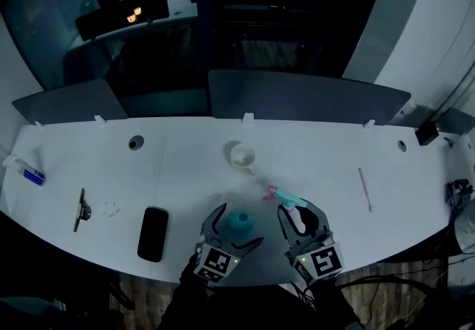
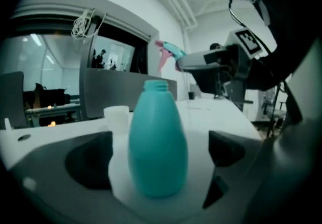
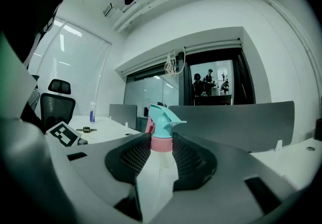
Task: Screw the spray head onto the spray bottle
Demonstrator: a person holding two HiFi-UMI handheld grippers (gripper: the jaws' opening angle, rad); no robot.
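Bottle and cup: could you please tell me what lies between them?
Nothing: in the head view, only bare table separates the bottle from the cup.

A teal spray bottle [image 2: 157,142] on a white counter [image 1: 185,165] matches the teal top of the spray head [image 3: 162,122], which has a pink collar and a pink trigger above a whitish stem. The left gripper [image 1: 236,228] and right gripper [image 1: 300,213] have dark grey jaws, and each carries a cube patterned with black-and-white square markers. Elsewhere on the counter are a black phone [image 1: 153,233], a white cup [image 1: 242,155], a pale stick [image 1: 364,189] and a small bottle [image 1: 26,172] with a blue label. Grey dividers [image 1: 304,99] run along the counter's far edge.
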